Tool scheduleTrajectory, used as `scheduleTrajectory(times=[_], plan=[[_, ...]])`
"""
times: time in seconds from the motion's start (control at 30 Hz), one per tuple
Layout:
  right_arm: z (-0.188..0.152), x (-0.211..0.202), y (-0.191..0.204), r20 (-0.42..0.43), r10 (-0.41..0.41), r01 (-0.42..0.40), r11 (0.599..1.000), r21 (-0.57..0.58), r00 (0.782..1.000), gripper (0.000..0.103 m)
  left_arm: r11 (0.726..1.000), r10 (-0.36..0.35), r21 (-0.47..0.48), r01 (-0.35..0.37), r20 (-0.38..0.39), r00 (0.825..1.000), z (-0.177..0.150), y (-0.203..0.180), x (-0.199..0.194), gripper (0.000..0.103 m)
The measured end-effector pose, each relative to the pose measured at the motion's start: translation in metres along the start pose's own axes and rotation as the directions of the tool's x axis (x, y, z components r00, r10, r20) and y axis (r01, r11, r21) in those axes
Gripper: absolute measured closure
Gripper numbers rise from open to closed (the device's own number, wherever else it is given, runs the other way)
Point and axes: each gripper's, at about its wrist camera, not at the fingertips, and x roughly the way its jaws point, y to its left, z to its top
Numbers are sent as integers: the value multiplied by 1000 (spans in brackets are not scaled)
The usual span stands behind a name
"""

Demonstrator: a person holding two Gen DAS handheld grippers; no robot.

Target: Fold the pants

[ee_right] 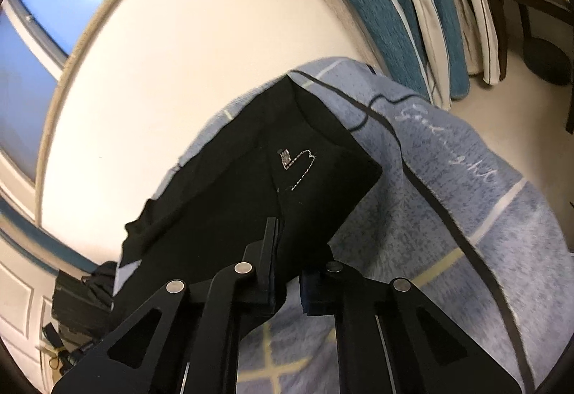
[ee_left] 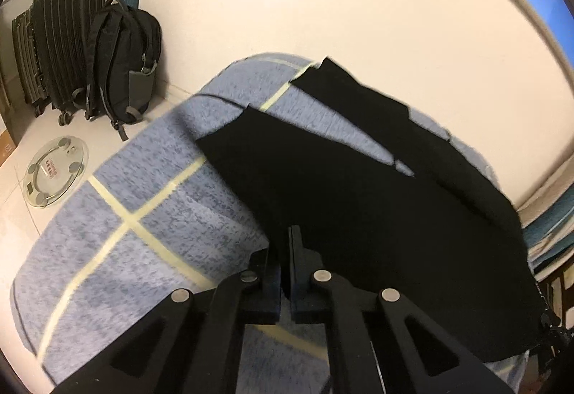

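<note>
Left gripper [ee_left: 285, 250] and right gripper [ee_right: 283, 236] each clamped on black pants' [ee_left: 358, 186] edge over blue blanket [ee_left: 143, 214].

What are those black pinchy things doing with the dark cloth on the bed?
A person is folding a pair of black fabric pants spread on a blue speckled blanket with pale yellow stripes. Each hand holds a black two-finger gripper. The left gripper and the right gripper both have their jaws pinched shut on the near edge of the pants. One leg already lies partly over the other, so the fold looks just begun.
</note>
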Motion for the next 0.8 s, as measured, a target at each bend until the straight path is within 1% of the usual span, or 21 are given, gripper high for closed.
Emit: scheduleTrajectory(times=[0.17, 0.27, 0.4, 0.47, 0.57, 0.6, 0.7, 0.73, 0.77, 0.8], plan=[[-21, -36, -4, 0, 22, -22, 1000, 5, 1000, 95, 1000, -24, -12, 24, 11, 1000, -8, 15, -29, 99], [-41, -52, -13, -21, 13, -13, 1000, 17, 1000, 95, 1000, -30, -7, 30, 4, 1000, -18, 25, -44, 99], [-65, -71, -29, -43, -9, 10, 999, 37, 999, 95, 999, -50, -4, 50, -17, 999, -32, 32, -55, 99], [-72, -73, -40, -57, -30, 33, 998, 56, 998, 95, 999, -46, 3, 46, -21, 999, -39, 35, -57, 99], [-80, -65, -53, -114, -46, 57, 994, 98, 992, 94, 999, -34, 2, 35, -64, 997, -50, 41, -48, 99], [-81, -61, -53, -130, -51, 63, 994, 94, 990, 93, 999, -32, 6, 33, -77, 996, -52, 43, -44, 99], [-80, -60, -46, -154, -101, 109, 993, 49, 983, 86, 1000, -23, 17, 25, -91, 996, -58, 44, -42, 98], [-79, -64, -45, -148, -122, 128, 991, 36, 981, 74, 1000, -18, 17, 20, -85, 996, -58, 45, -45, 95], [-79, -69, -43, -138, -147, 151, 988, 24, 979, 69, 1000, -15, 18, 17, -82, 997, -57, 46, -48, 94], [-79, -74, -43, -126, -166, 169, 985, 14, 978, 69, 1000, -16, 21, 17, -79, 997, -56, 47, -50, 93]])
